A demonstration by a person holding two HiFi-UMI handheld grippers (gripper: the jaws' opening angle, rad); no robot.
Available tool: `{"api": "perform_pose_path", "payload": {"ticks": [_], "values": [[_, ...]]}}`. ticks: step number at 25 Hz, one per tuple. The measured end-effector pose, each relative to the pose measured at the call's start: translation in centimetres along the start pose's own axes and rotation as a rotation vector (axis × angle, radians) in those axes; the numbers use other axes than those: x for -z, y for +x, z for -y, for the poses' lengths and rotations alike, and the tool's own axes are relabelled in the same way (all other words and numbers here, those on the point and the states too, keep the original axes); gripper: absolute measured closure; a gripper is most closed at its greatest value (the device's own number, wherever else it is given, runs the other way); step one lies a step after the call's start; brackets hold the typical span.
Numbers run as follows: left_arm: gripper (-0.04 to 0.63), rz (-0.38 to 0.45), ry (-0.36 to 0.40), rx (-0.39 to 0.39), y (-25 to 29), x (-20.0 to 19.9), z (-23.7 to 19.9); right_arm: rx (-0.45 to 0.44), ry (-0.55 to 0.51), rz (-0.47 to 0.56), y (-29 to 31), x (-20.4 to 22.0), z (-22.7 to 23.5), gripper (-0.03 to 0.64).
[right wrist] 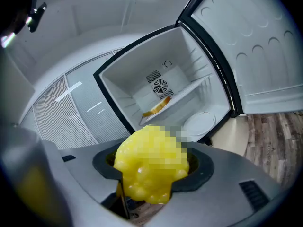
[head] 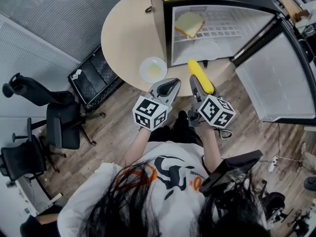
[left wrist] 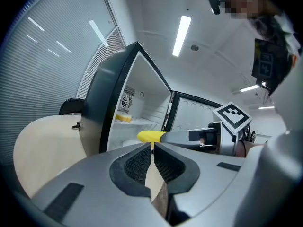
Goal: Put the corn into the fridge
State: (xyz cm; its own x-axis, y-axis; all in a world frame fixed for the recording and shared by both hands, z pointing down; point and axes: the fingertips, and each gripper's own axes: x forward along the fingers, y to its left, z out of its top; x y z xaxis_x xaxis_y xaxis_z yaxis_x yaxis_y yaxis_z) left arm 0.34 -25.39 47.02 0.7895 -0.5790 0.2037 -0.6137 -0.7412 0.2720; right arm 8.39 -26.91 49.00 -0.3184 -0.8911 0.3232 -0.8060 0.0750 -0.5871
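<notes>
Carrying step: right hand-held gripper (head: 196,85) clamps the yellow corn (head: 200,76) at frame centre, just below the open fridge (head: 159,28). Left hand-held gripper (head: 168,86) is closed and empty. Next, probably: reach inside and release.

Figure: the room around the round table.

The pale round table (head: 123,33) stands on a wood-plank floor (head: 118,117). A grey ribbed wall (head: 44,14) runs to the left of the table. A black crate (head: 94,78) lies on the floor between the two, just beside the table's edge. Further left of the table are a black office chair (head: 59,125) and a second chair (head: 22,157) near it. Above the table, a white ceiling (left wrist: 213,46) carries a long strip light (left wrist: 181,34).
</notes>
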Motion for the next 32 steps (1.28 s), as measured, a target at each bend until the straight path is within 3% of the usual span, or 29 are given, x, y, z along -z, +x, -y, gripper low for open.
{"api": "perform_pose_path", "payload": {"ticks": [13, 32], "values": [[0.583, -0.013, -0.062, -0.117, 4.5, 0.9, -2.4, -0.031, -0.141, -0.149, 7.7, -0.7, 5.8, 0.366], [0.583, 0.012, -0.077, -0.262, 4.4, 0.6, -5.0, -0.099, -0.455, -0.332, 18.7, 3.7, 6.8, 0.365]]}}
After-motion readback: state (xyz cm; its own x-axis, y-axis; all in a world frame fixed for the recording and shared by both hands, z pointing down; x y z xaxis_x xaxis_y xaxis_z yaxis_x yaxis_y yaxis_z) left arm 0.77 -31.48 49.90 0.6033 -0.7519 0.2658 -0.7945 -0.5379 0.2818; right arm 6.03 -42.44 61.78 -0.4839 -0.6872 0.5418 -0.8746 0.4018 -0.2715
